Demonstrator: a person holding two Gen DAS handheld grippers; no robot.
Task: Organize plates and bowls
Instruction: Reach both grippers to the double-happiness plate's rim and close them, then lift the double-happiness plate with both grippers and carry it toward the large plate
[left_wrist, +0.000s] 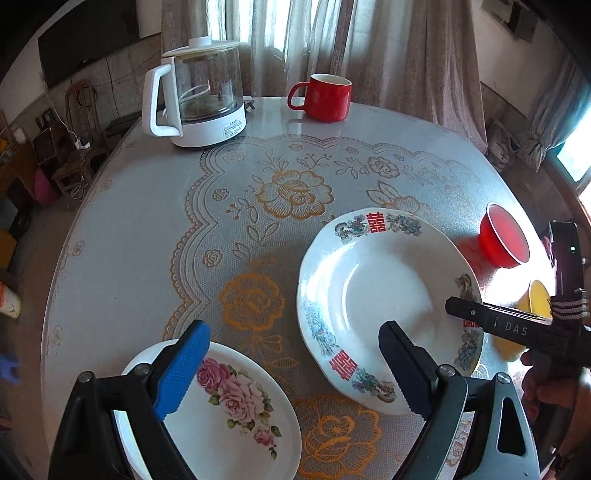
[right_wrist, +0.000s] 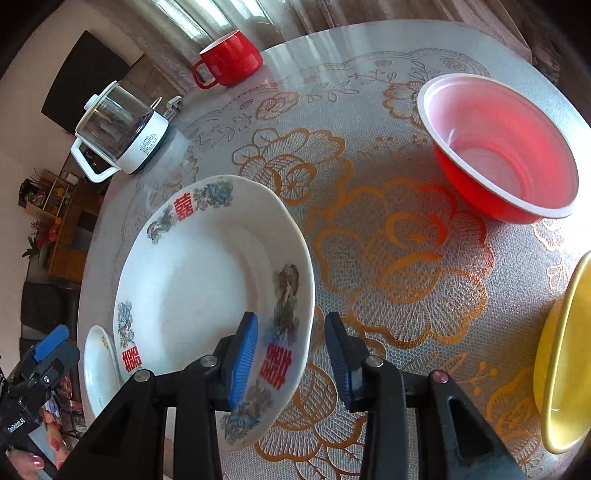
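Note:
A large white plate with red characters (left_wrist: 384, 295) (right_wrist: 207, 280) is tilted, its near rim between the fingers of my right gripper (right_wrist: 291, 358). The jaws straddle the rim with a gap showing, so the gripper is open around it. My left gripper (left_wrist: 295, 369) is open and empty, above a small white plate with pink roses (left_wrist: 236, 410) (right_wrist: 99, 365). A red bowl (left_wrist: 504, 236) (right_wrist: 506, 151) and a yellow bowl (left_wrist: 532, 310) (right_wrist: 565, 354) stand on the right of the table.
A glass kettle with a white base (left_wrist: 199, 96) (right_wrist: 118, 129) and a red mug (left_wrist: 325, 96) (right_wrist: 229, 59) stand at the far side. The round table has a lace-patterned cover (left_wrist: 280, 192). Curtains hang behind it.

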